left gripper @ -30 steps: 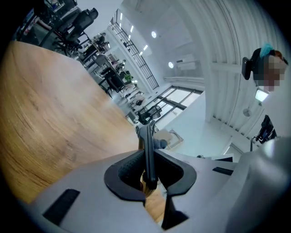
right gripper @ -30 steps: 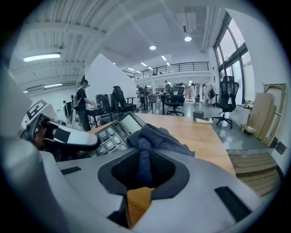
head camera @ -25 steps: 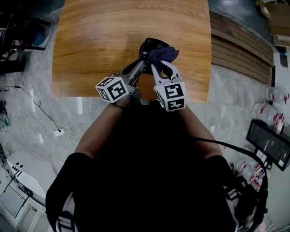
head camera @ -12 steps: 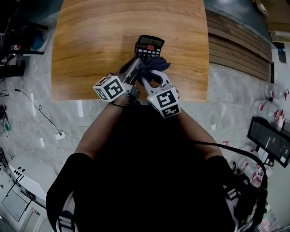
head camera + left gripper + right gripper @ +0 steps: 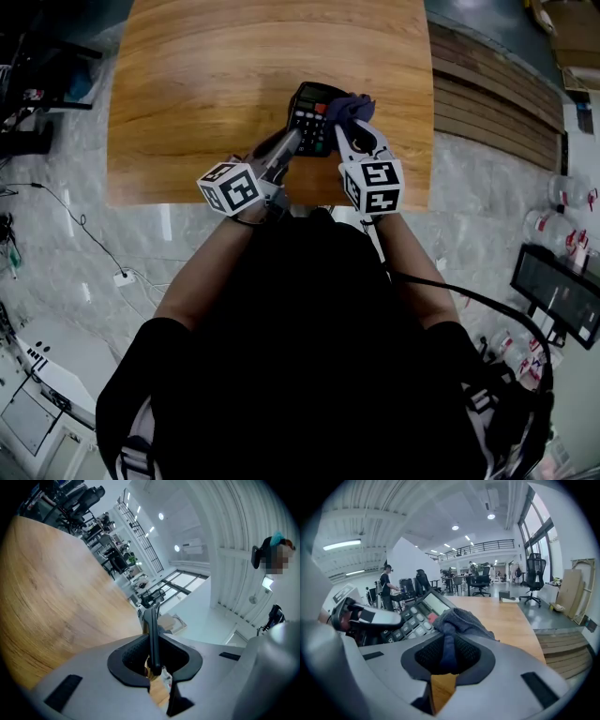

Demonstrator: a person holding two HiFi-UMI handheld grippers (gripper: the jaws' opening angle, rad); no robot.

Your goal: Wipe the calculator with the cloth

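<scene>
Left gripper [image 5: 152,645] holds the calculator [image 5: 313,118], right gripper [image 5: 447,652] holds the cloth [image 5: 460,619]

We pinch the thin edge of the black calculator with our left gripper. Its jaws sit close together with the calculator squeezed between them. The calculator is over the wooden table [image 5: 225,75], near the edge closest to us, with its screen and buttons facing up at us. We cannot tell if it touches the table.

We pinch the dark blue cloth with our right gripper. Its jaws are almost together, with a fold of cloth between them. The rest of the cloth bunches up in front of the jaws and lies against the right side of the calculator, beside the buttons. Our two grippers are side by side, just in front of our body
</scene>
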